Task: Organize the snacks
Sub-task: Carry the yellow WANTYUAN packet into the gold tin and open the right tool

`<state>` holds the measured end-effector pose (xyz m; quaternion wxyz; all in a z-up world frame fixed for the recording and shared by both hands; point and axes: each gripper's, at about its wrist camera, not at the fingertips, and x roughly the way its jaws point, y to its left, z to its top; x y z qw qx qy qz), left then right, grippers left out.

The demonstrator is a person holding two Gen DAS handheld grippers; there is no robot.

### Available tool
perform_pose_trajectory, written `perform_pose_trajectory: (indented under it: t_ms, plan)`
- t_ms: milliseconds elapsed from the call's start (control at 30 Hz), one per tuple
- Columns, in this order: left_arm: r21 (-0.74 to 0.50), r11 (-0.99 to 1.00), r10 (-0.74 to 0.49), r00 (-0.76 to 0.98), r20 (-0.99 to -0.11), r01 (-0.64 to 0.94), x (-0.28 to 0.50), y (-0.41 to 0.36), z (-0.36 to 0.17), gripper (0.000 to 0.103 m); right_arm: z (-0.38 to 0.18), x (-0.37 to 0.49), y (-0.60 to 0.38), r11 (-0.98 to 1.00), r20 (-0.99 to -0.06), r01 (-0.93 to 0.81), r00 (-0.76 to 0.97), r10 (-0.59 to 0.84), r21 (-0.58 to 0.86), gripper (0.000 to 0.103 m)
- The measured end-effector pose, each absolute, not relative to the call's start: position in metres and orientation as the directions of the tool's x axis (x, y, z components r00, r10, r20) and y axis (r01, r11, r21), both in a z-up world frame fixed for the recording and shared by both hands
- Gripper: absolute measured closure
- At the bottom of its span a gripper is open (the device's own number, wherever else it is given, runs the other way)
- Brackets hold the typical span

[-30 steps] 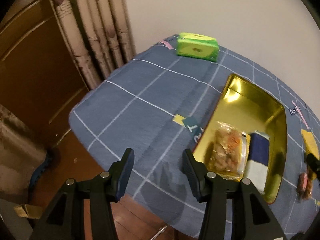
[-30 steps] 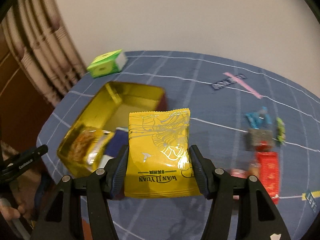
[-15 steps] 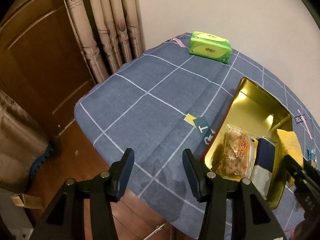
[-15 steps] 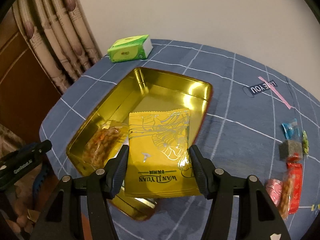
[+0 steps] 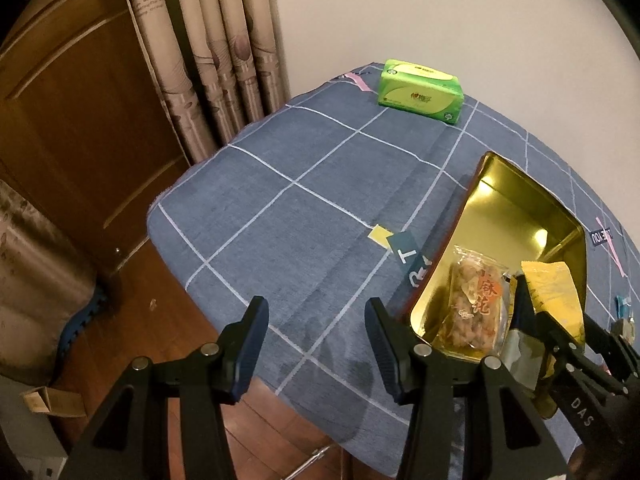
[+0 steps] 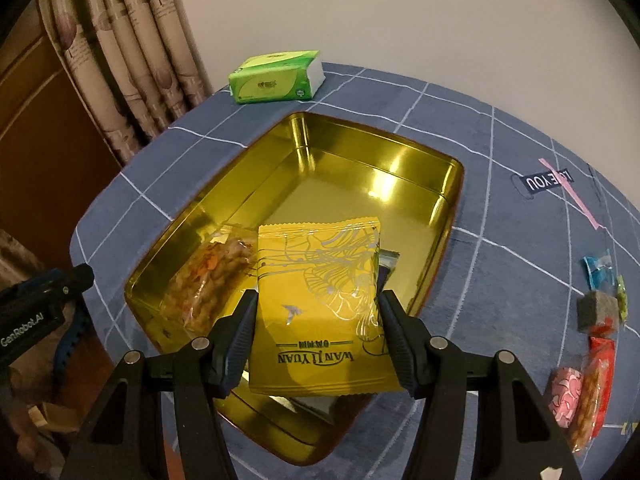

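Placing step. Right gripper [image 6: 316, 316] clamps yellow packet [image 6: 320, 304] above near end of gold tin [image 6: 420, 168], over snacks already inside. Left gripper [image 5: 316, 344] gapes empty beside tin. Next, I reckon: lower, release; more snacks [image 6: 592, 360] wait on cloth.

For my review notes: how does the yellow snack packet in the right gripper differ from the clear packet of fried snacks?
The yellow packet is opaque foil; the clear packet shows its fried pieces. The yellow packet is clamped in the right gripper above the gold tin; the clear packet lies loose on the tin's floor. Both are sealed pillow packs.
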<state>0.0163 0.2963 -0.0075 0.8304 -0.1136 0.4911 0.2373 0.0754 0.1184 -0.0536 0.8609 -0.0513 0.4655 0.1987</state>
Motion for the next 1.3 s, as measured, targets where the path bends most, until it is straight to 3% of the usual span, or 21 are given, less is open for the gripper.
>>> perform_pose_trajectory:
  t_ms: [667, 800, 1300]
  plan:
    - [0.043, 0.869, 0.278, 0.416, -0.866, -0.493, 0.017, 0.295, -0.005, 0.052, -0.067, 0.075, 0.131, 0.901, -0.842, -0.421, 0.446, 0.303, 0.102, 0.044]
    - [0.042, 0.87, 0.277, 0.416, -0.866, -0.491, 0.017, 0.295, -0.005, 0.052, -0.061, 0.072, 0.13, 0.898, -0.828, -0.43, 0.466, 0.311, 0.095, 0.035]
    - [0.055, 0.87, 0.294, 0.425, -0.856, -0.491, 0.017, 0.294, -0.003, 0.052, -0.003, 0.048, 0.055, 0.908, -0.74, -0.413, 0.588, 0.327, 0.073, 0.034]
